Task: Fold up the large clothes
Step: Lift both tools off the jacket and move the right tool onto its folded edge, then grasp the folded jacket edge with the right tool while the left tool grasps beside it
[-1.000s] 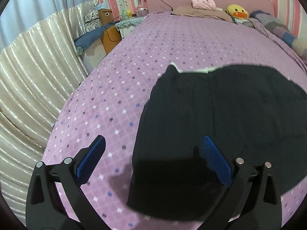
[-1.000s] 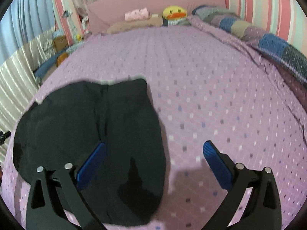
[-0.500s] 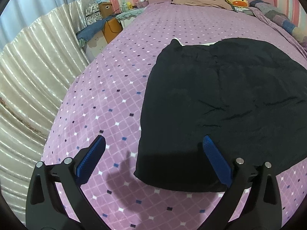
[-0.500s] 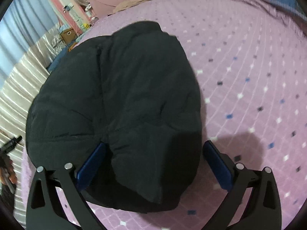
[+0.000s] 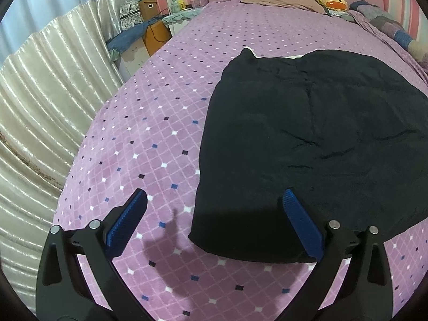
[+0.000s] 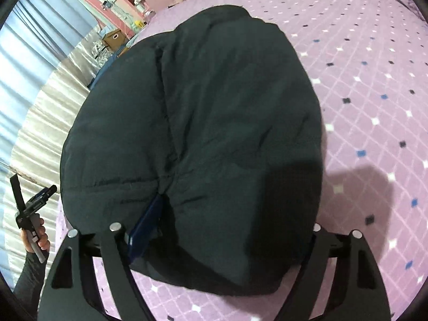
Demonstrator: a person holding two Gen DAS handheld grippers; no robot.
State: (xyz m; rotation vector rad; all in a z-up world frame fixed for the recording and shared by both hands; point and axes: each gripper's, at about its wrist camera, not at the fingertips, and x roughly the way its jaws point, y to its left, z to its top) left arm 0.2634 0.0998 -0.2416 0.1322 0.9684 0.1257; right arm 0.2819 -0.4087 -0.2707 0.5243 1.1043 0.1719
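1. my left gripper (image 5: 214, 222) hangs wide open, empty, astride the near left corner of the black padded garment (image 5: 307, 139) lying on the purple diamond-patterned bedspread (image 5: 139, 144).
2. my right gripper (image 6: 230, 219) has dropped onto the garment's near right corner, jaws closing around its bulk: fold grasp starting.

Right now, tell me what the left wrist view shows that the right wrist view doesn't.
Left wrist only: the yellow duck plush by the headboard, and the left claw open at the black garment's near corner.
Right wrist only: a hand holding the other tool, and the right claw closing around the garment's near edge.
Both: the garment lying on the purple bedspread.
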